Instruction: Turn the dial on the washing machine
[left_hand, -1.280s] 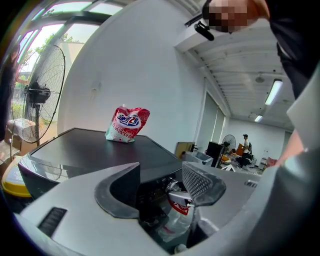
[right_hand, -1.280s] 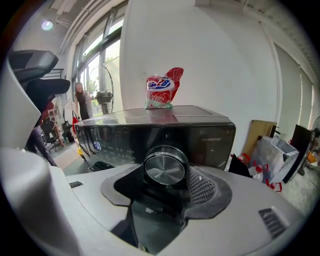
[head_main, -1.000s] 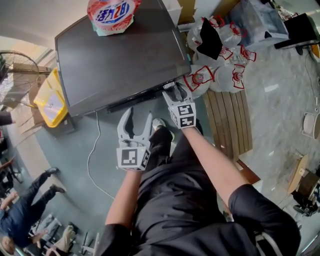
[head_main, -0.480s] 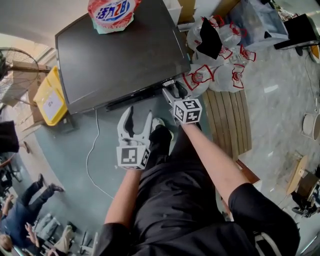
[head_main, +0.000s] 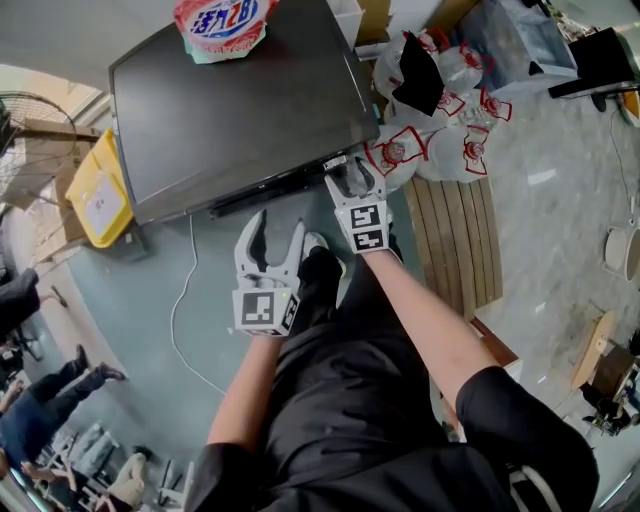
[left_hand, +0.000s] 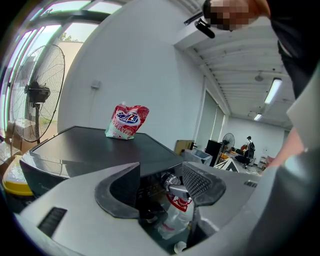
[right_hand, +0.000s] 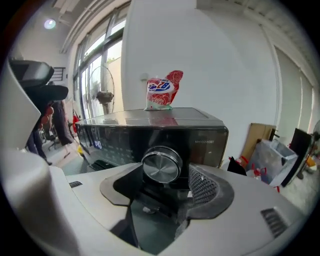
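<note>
The black washing machine (head_main: 240, 110) stands ahead of me, with a red-and-white detergent pouch (head_main: 222, 22) on its lid. Its round silver dial (right_hand: 161, 164) sits at the right end of the front panel (right_hand: 150, 137). My right gripper (right_hand: 162, 186) is open, its jaws standing either side of the dial with gaps showing. In the head view that gripper (head_main: 352, 182) is at the machine's front right corner. My left gripper (head_main: 270, 238) hangs open over the floor, holding nothing. The left gripper view shows the dial (left_hand: 171, 181) and pouch (left_hand: 127, 121).
Several white-and-red bags (head_main: 440, 120) are piled right of the machine, beside a wooden pallet (head_main: 460, 240). A yellow bin (head_main: 100, 195) stands at the left and a white cable (head_main: 185, 300) runs over the floor. A standing fan (left_hand: 37, 95) is at far left; people (head_main: 40, 420) stand nearby.
The right gripper rolled sideways at the dial half a second ago and is now back level at the same spot. The left gripper has stayed put.
</note>
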